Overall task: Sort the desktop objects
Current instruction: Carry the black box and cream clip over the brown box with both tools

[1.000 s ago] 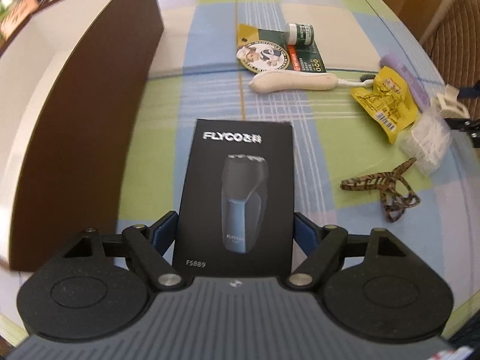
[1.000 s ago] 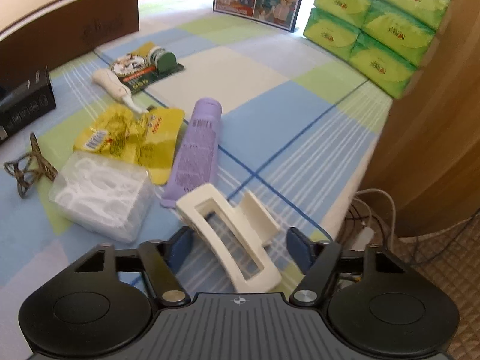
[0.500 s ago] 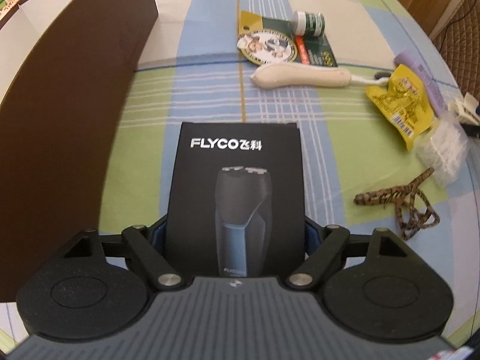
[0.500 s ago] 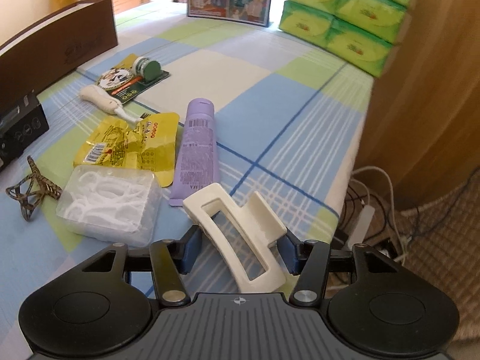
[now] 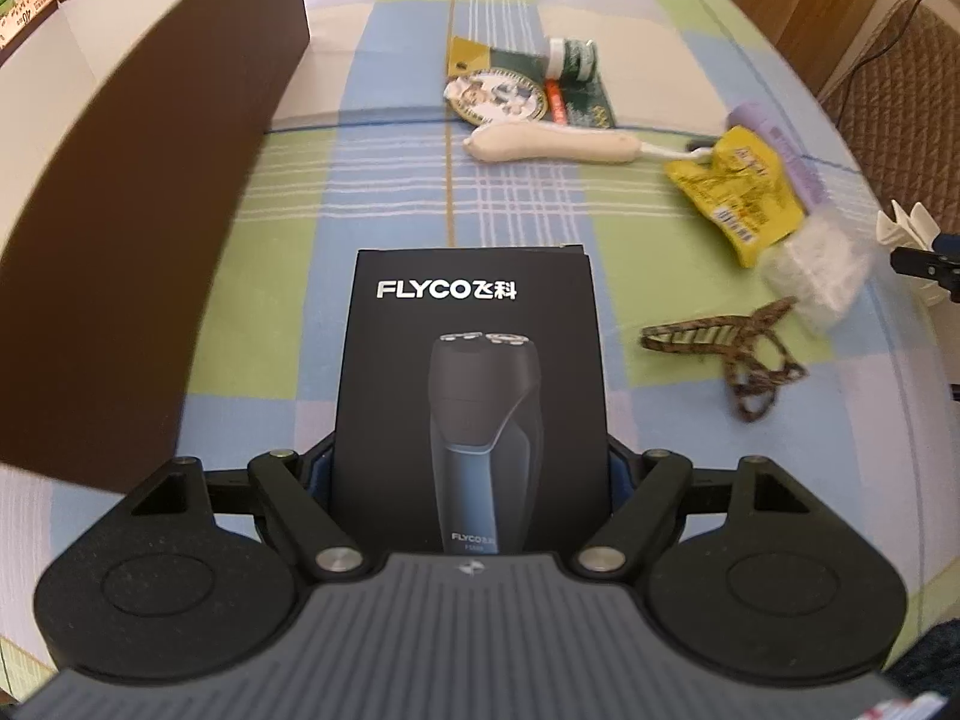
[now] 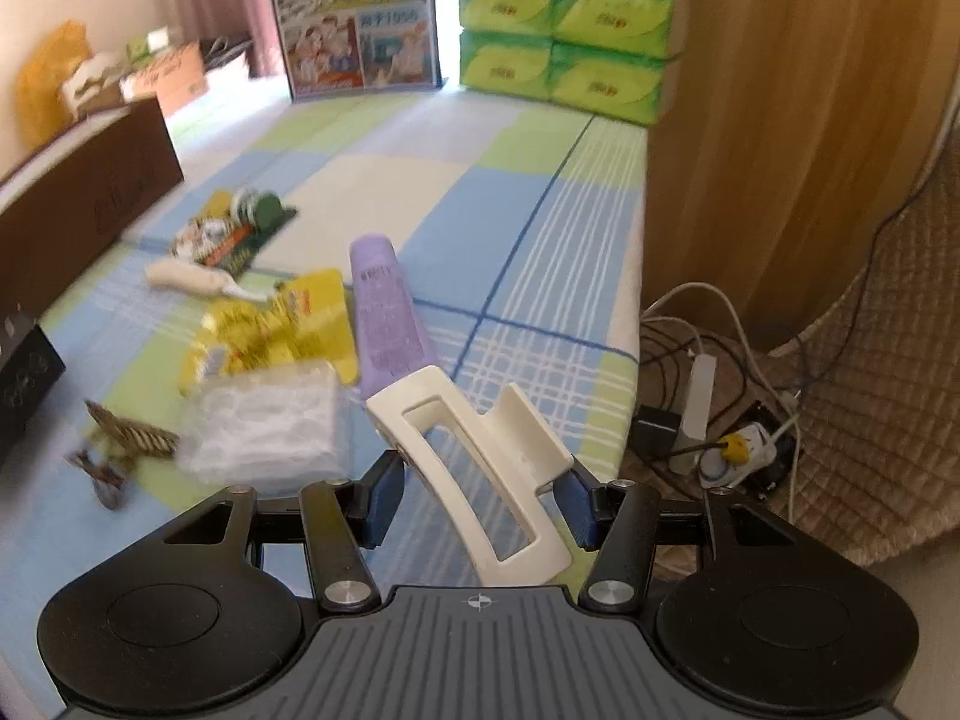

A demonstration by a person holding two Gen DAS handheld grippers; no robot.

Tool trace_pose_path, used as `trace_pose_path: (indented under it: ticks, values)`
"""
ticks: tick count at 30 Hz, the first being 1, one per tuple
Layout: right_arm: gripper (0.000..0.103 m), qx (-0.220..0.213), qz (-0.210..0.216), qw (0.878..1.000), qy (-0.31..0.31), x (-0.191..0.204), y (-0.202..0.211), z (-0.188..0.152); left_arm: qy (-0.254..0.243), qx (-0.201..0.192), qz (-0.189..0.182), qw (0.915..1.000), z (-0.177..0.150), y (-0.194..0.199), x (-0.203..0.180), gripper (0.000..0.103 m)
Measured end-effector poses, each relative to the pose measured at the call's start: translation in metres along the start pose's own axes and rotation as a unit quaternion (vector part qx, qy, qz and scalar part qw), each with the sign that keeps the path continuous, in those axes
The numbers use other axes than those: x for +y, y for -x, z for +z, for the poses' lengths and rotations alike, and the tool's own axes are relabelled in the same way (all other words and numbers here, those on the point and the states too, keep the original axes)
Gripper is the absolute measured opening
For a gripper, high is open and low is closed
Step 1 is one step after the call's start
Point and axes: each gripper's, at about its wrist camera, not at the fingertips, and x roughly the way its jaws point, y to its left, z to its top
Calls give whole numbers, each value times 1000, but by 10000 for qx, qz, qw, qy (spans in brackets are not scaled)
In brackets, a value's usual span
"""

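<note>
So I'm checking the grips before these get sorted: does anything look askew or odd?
Only the cream hair claw: it sits slanted across the right gripper, one end poking out toward the purple tube. The black shaver box sits square in the left gripper. Nothing looks spilled or damaged.

Green tissue packs point(image 6: 564, 30) are stacked at the far end of the checked cloth point(image 6: 516, 228), beside an upright picture box point(image 6: 354, 18). A wooden panel point(image 6: 780, 120) rises to the right, with a power strip point(image 6: 699, 402) and tangled cables point(image 6: 708, 324) on the floor below, next to a quilted cushion point(image 6: 888, 408).
</note>
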Motion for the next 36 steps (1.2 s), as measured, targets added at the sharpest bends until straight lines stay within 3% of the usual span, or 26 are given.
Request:
trace_pose_path:
  ticks: [7, 18, 25, 36]
  values:
    - [52, -130, 232, 9996, 73, 44, 27, 13, -64, -468, -237, 9986, 0, 44, 0, 76]
    - [52, -128, 798, 9950, 591, 152, 37, 41, -31, -1226, -307, 9920, 4, 115, 31, 76]
    - [52, -242, 1201, 9881, 928, 213, 33, 60, 128, -1596, -155, 9870, -2, 153, 73, 76]
    - [52, -455, 1898, 9700, 1449, 314, 17, 94, 521, -1961, 382, 9785, -3, 188, 158, 76]
